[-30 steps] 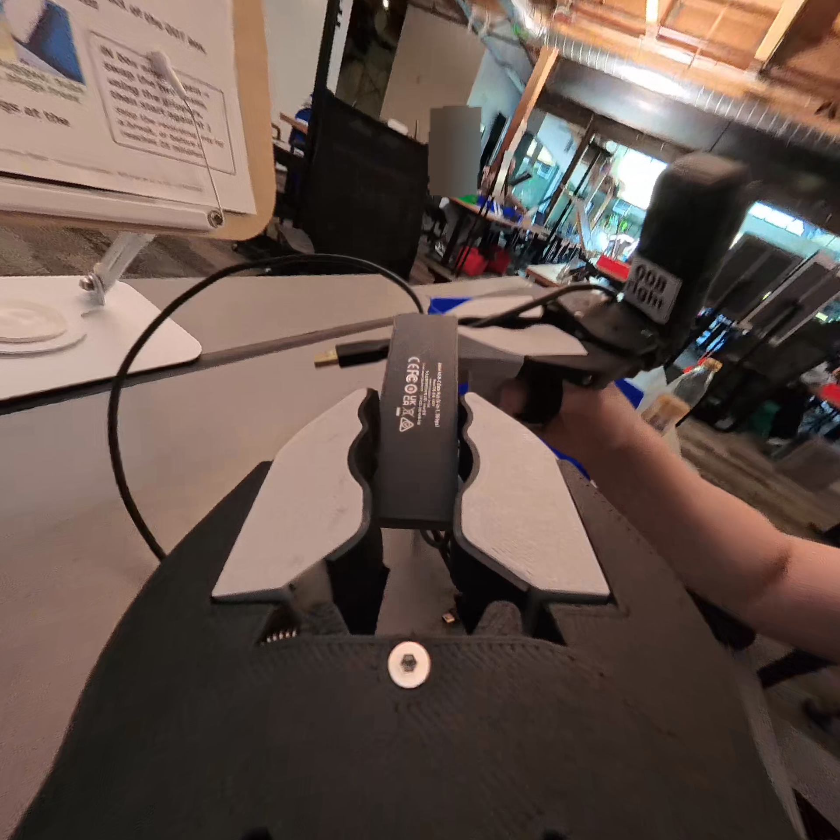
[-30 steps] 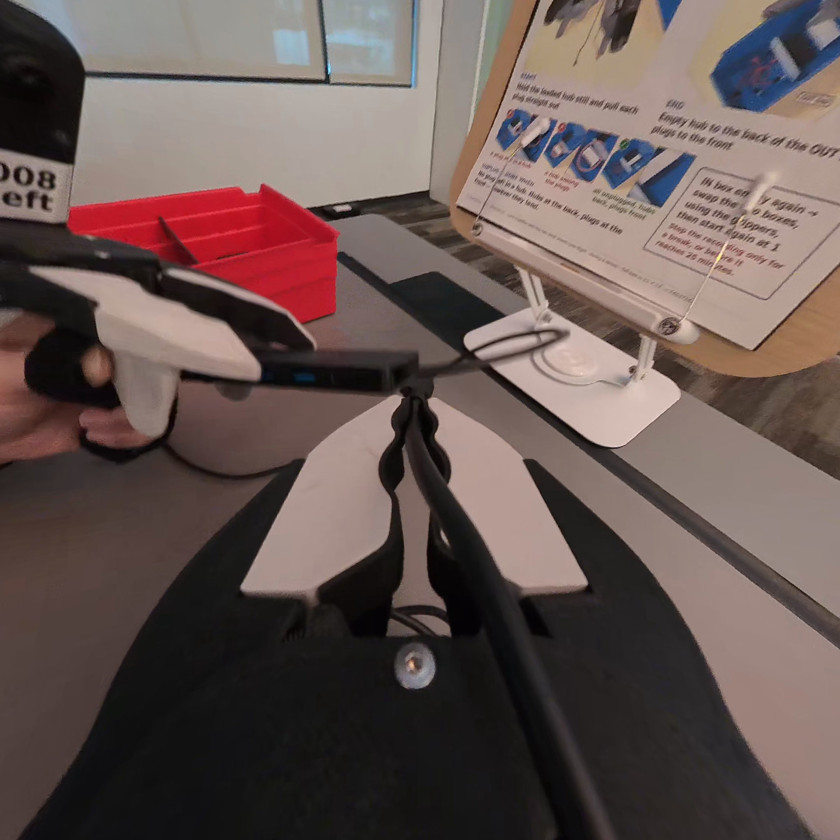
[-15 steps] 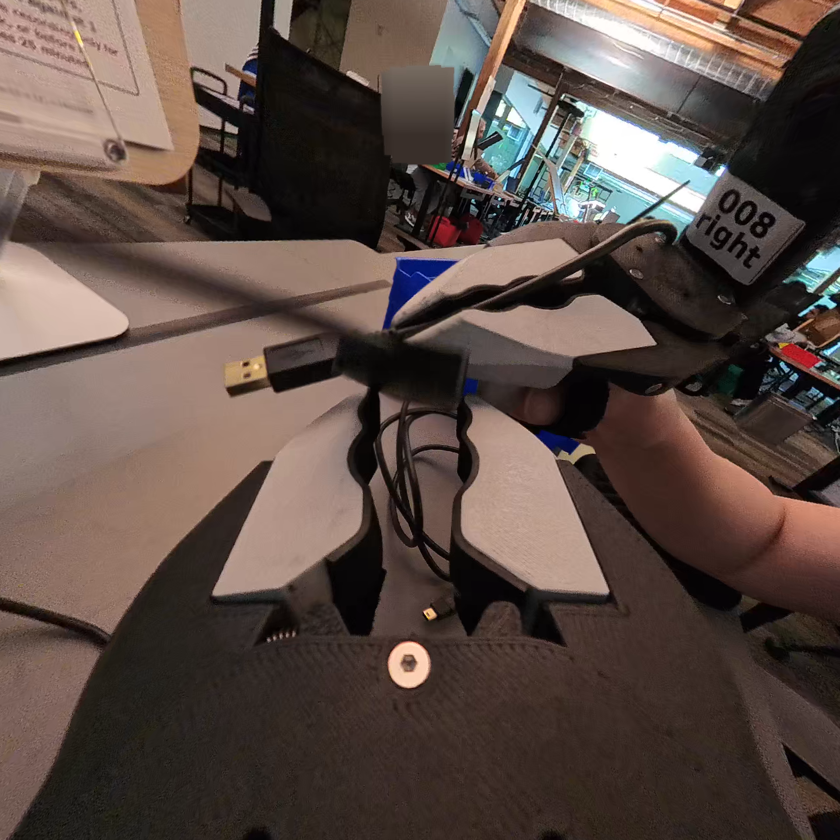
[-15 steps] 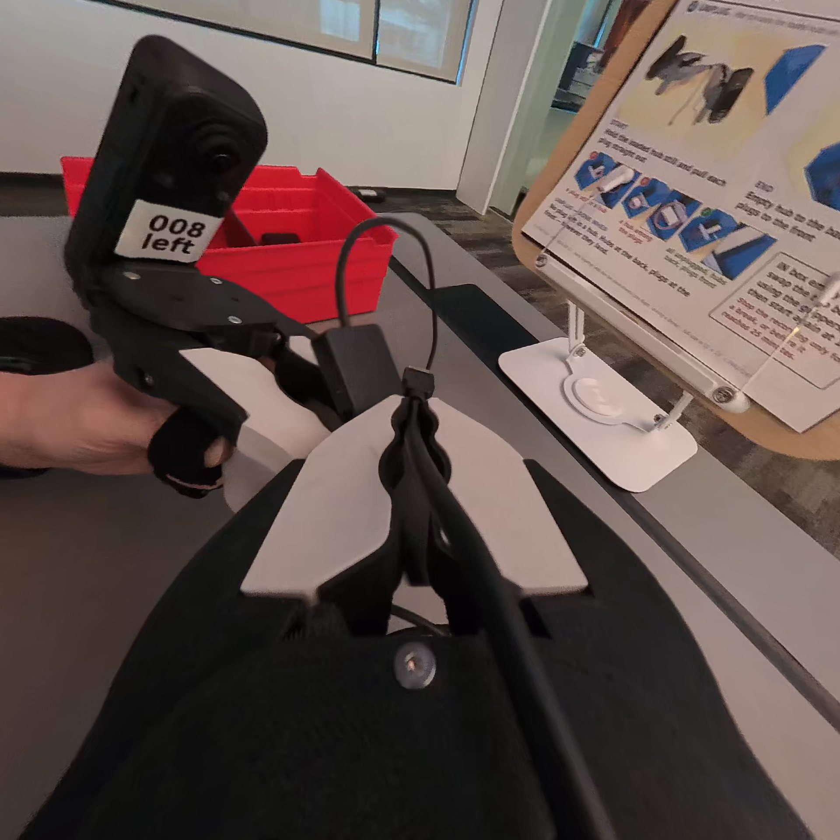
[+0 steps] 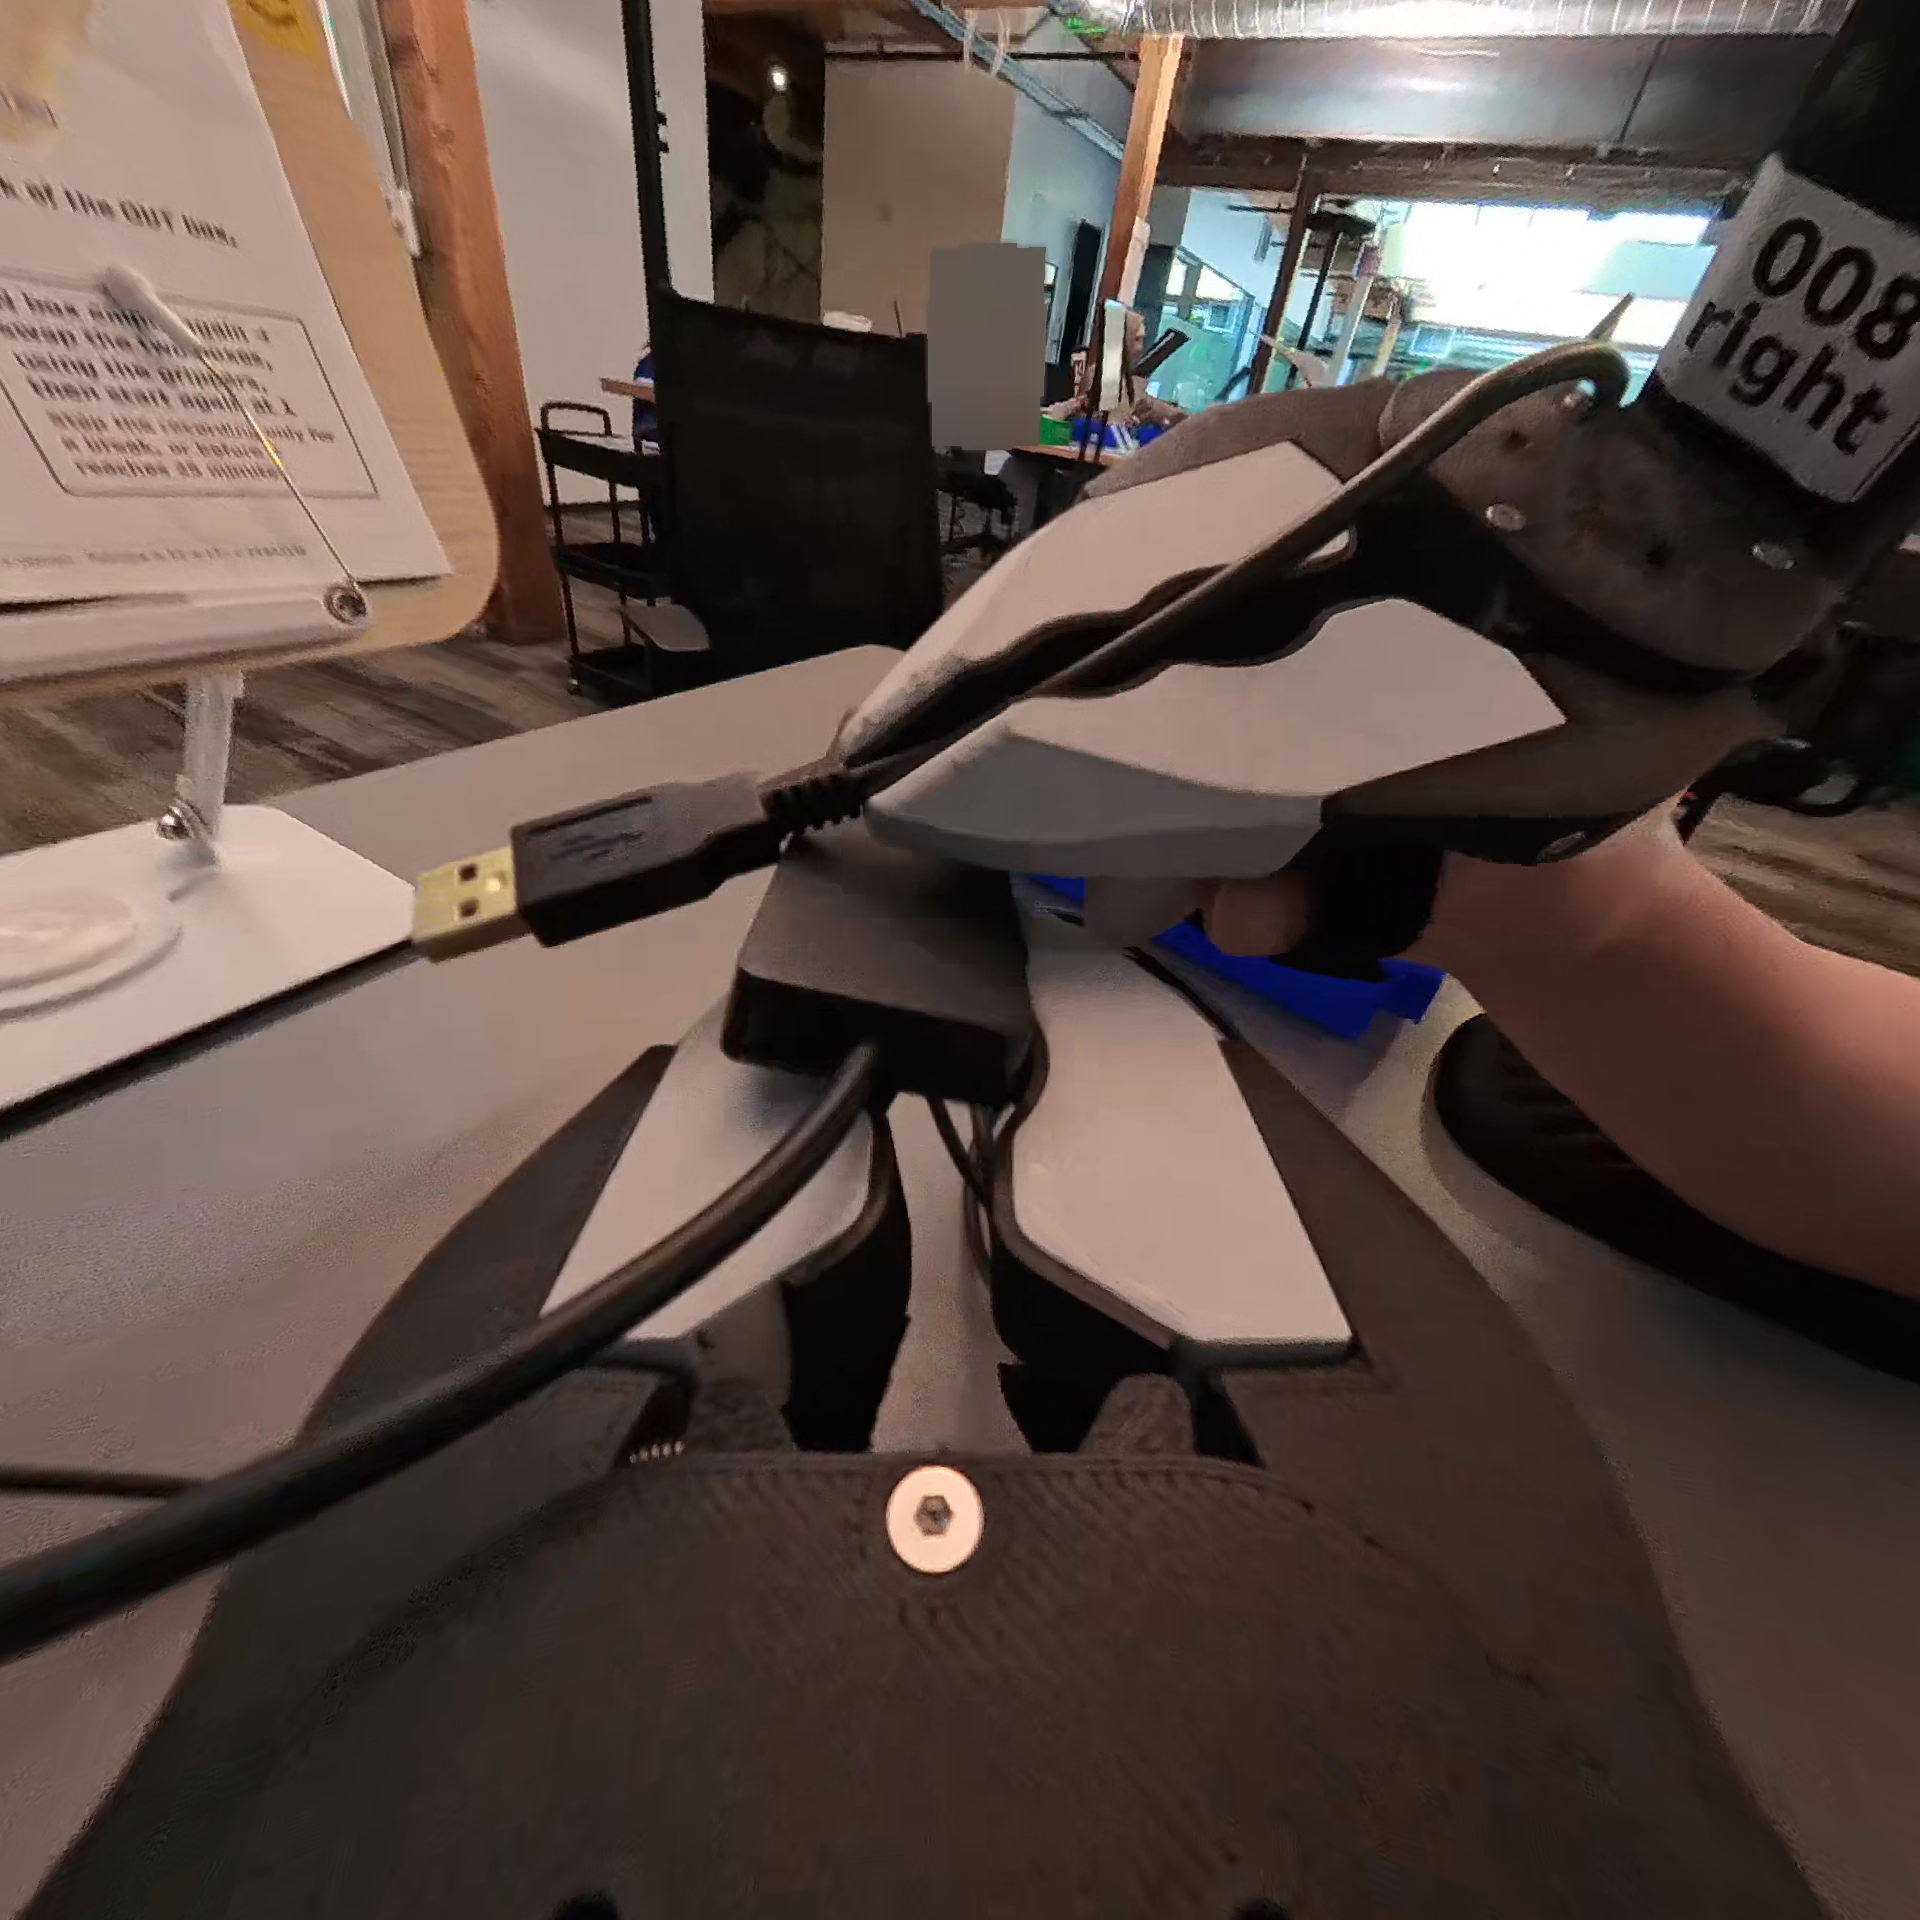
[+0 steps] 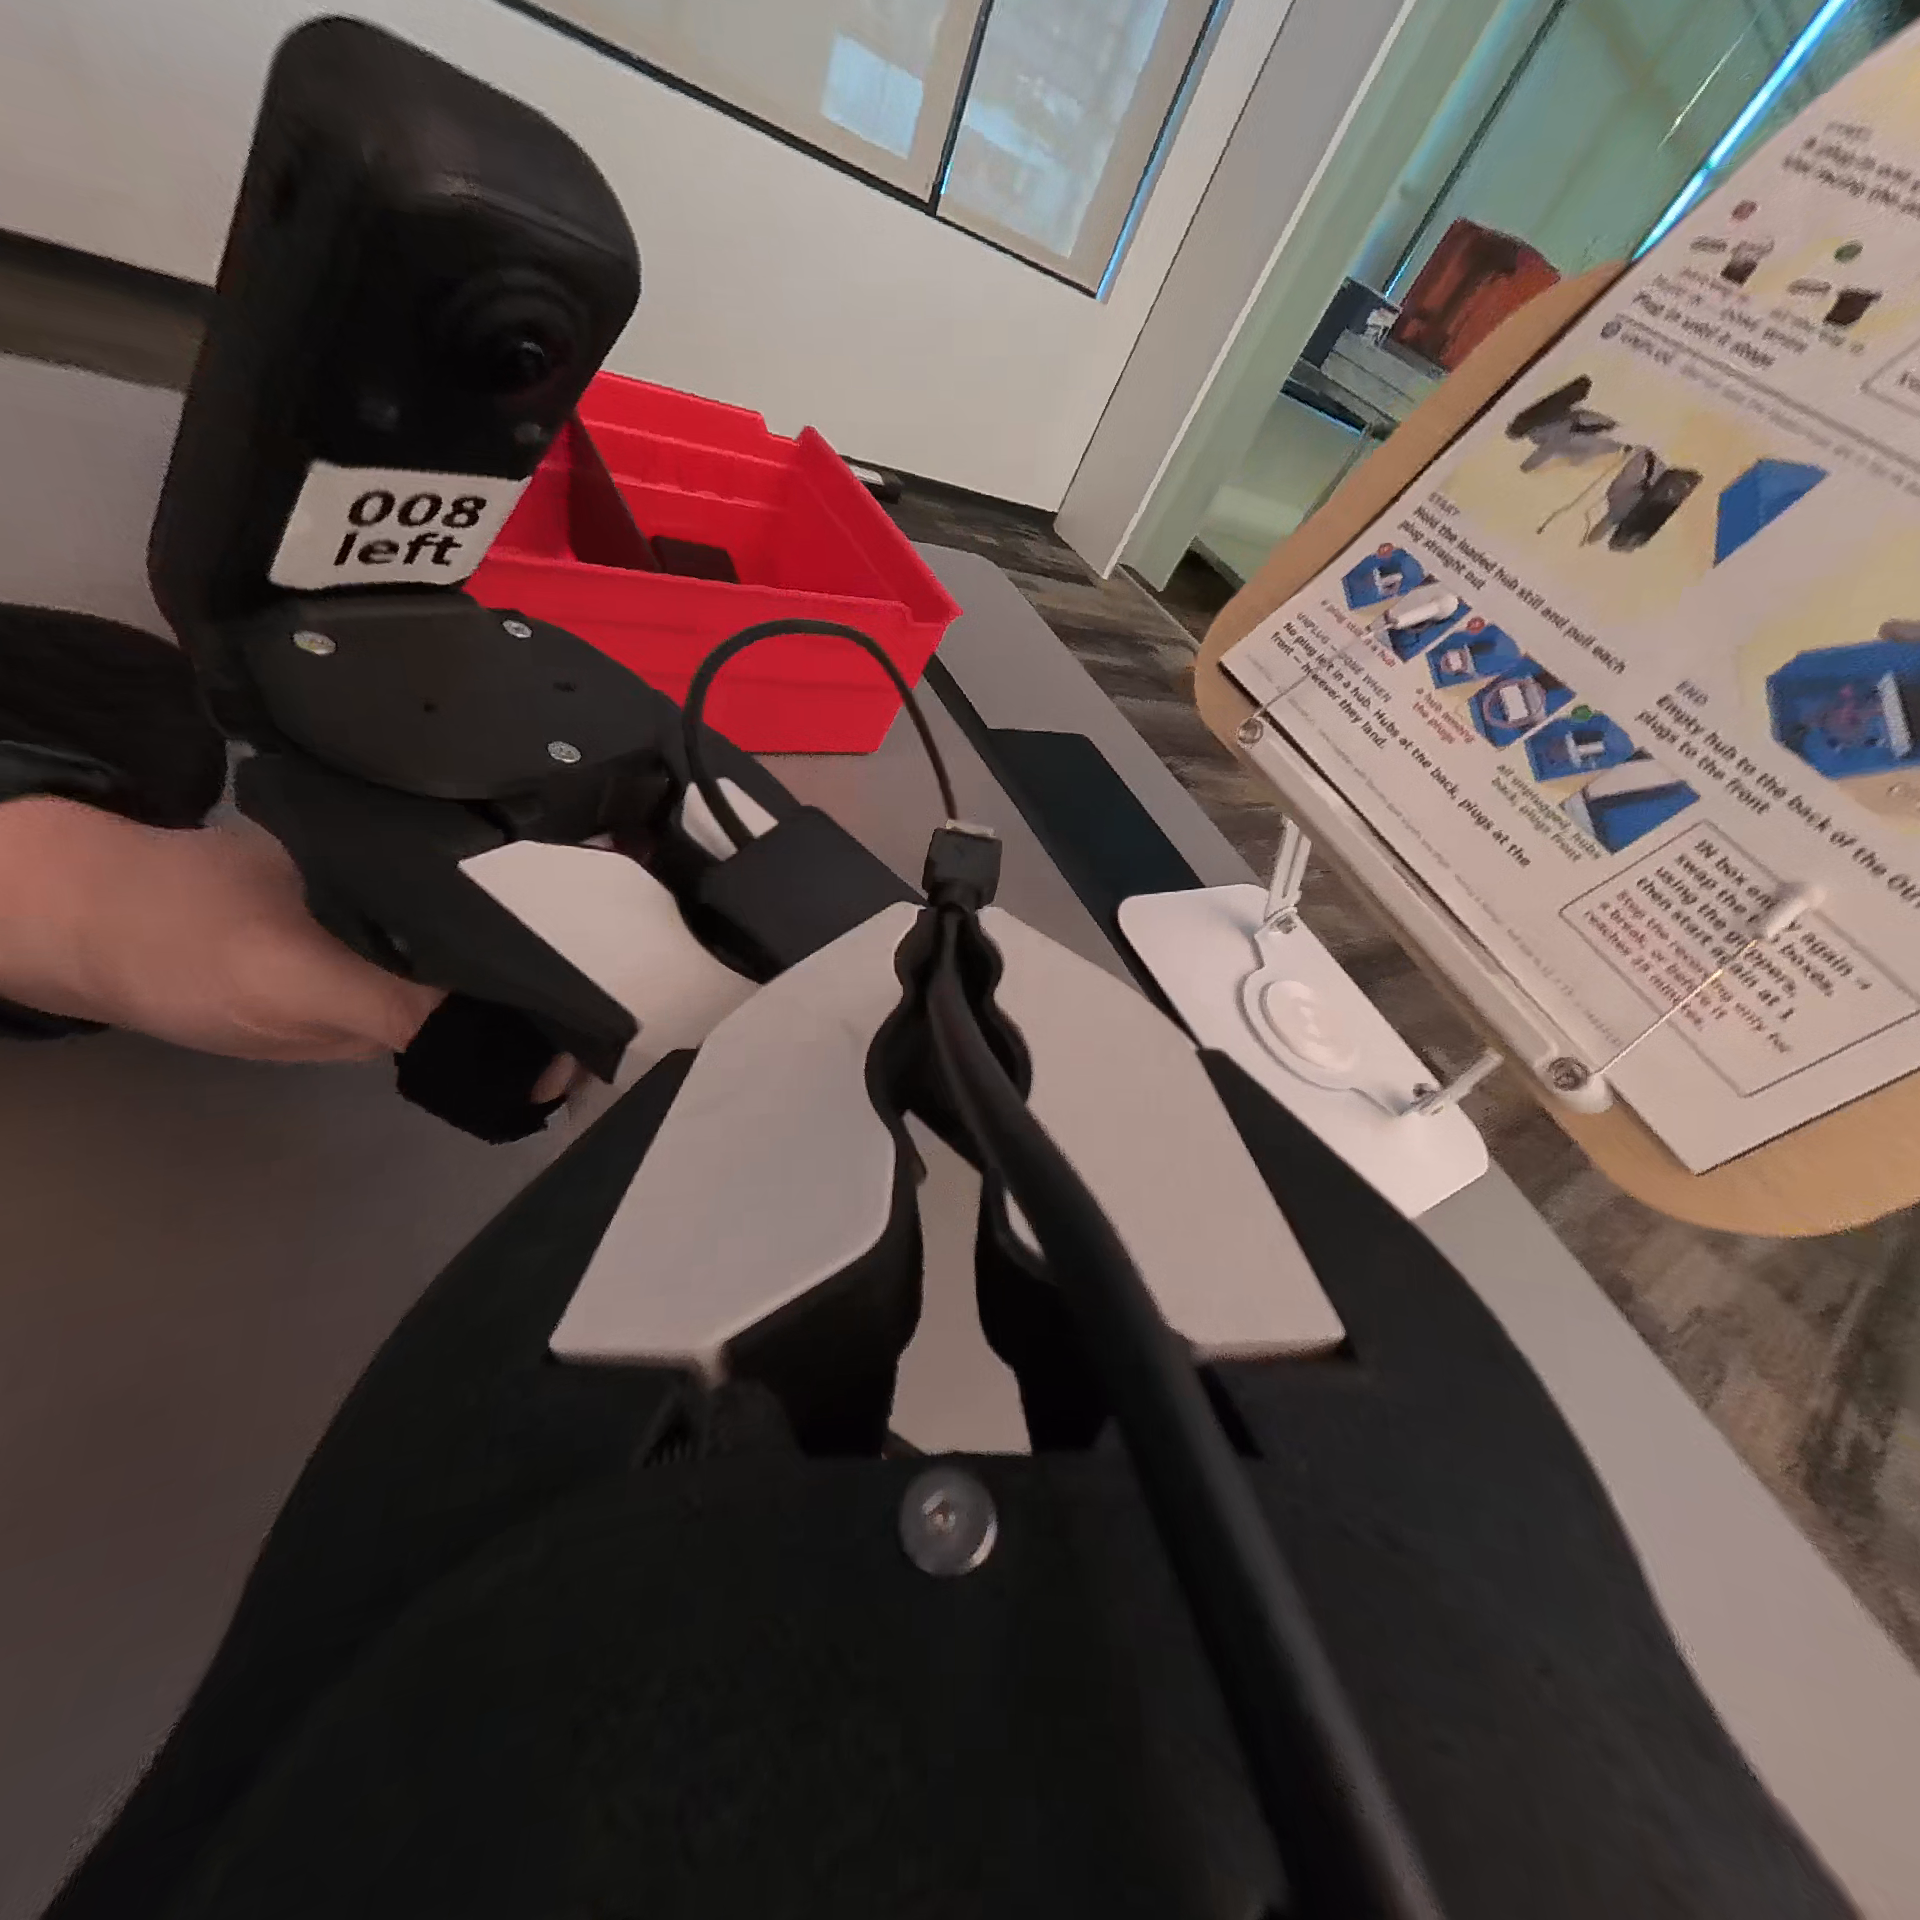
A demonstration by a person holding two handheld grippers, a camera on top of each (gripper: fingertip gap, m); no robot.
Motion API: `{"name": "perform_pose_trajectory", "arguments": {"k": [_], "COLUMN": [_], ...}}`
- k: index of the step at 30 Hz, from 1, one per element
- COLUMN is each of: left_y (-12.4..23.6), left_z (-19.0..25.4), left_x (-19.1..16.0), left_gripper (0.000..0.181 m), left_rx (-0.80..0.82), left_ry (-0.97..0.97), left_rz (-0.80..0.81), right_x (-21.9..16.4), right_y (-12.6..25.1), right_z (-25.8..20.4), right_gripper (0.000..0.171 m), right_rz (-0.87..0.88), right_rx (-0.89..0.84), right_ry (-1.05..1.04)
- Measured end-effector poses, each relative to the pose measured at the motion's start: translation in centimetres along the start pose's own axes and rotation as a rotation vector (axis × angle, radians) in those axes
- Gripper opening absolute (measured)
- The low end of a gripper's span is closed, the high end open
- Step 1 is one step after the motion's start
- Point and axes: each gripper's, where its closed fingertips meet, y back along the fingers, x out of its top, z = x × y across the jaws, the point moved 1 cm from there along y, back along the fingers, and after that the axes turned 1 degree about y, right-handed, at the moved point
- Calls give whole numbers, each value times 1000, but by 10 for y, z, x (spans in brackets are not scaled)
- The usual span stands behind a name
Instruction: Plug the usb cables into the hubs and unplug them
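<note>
My left gripper (image 5: 894,1039) is shut on a black USB hub (image 5: 883,966), whose own cable (image 5: 623,1299) trails back to the lower left. My right gripper (image 6: 951,925) is shut on a black USB cable just behind its plug (image 6: 961,857). In the left wrist view the right gripper (image 5: 883,769) comes in from the right. There the plug (image 5: 623,868) with its gold tip points left just above the hub, free of any port. In the right wrist view the left gripper (image 6: 727,935) holds the hub (image 6: 800,883) just left of the plug.
Both grippers are above a grey table (image 5: 312,1143). A red bin (image 6: 727,623) stands behind the left gripper. A blue bin (image 5: 1299,977) lies under the right gripper. An instruction board on a white stand (image 6: 1309,1039) is at the table's far edge, also in the left wrist view (image 5: 156,935). The grippers' ends are close to 4 centimetres from one another.
The two grippers have turned and drawn closer together. The hub has swung from lying along my left fingers to end-on. The plug has stayed out of the hub and now sits above it.
</note>
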Motion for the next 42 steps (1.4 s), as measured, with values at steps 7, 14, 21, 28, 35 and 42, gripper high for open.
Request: {"name": "perform_pose_trajectory", "arguments": {"k": [7, 14, 21, 28, 35, 42], "left_y": [0, 2, 7, 10, 14, 21], "left_z": [1, -2, -2, -2, -2, -4], "left_x": [3, 6, 16, 21, 28, 40], "left_gripper": [18, 24, 27, 27, 26, 40], "left_rx": [55, 154, 226, 304, 369, 449], "left_ry": [-99, -229, -298, -357, -399, -409], "left_rz": [-3, -32, 2, 19, 41, 86], "right_x": [5, 12, 24, 30, 38, 44], "right_y": [1, 4, 9, 12, 14, 17], "right_z": [-5, -8, -13, -15, -18, -18], "right_gripper": [5, 5, 5, 5, 5, 5], "right_rz": [-8, -10, 16, 29, 70, 70], "right_rx": [-41, -67, -83, -85, -114, -163], "right_ry": [129, 225, 276, 274, 309, 341]}}
